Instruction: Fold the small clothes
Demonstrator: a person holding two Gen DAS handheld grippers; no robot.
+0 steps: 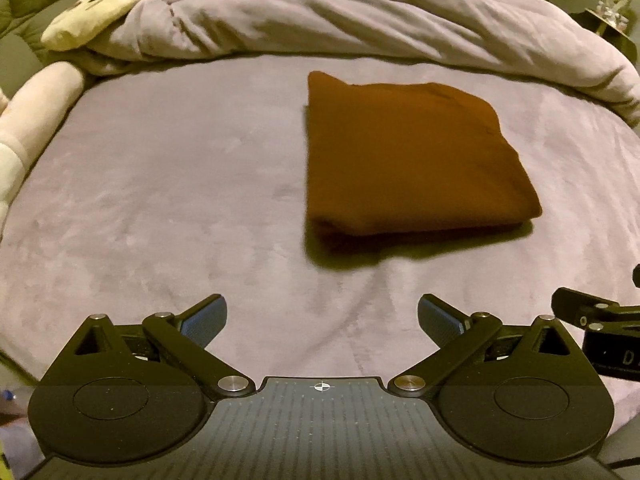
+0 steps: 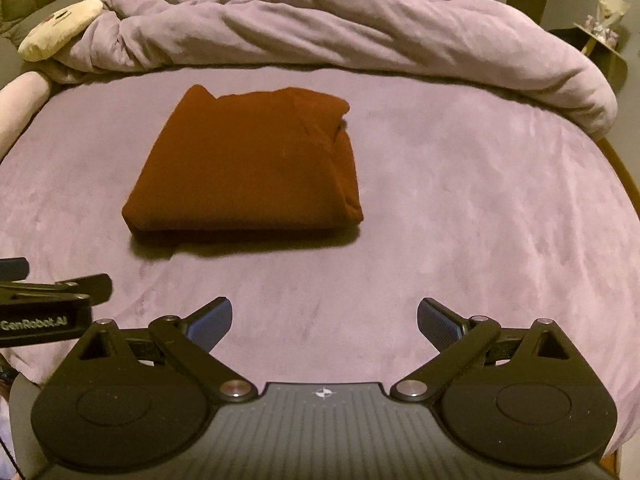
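A rust-brown garment (image 1: 412, 160) lies folded into a thick rectangle on the mauve bed sheet (image 1: 180, 200). In the right wrist view the same folded garment (image 2: 248, 168) sits left of centre. My left gripper (image 1: 322, 320) hovers above the sheet, nearer than the garment, jaws wide open with nothing between the blue pads. My right gripper (image 2: 324, 320) is likewise open and empty, pulled back from the garment's near edge. Each gripper shows at the edge of the other's view: the right gripper (image 1: 592, 316) at the far right, the left gripper (image 2: 52, 296) at the far left.
A rumpled mauve duvet (image 1: 360, 12) is bunched along the far side of the bed. A cream plush toy (image 1: 92, 12) and a pale bolster (image 1: 36, 112) lie at the left. A small side table with items (image 2: 600, 40) stands past the bed's right edge.
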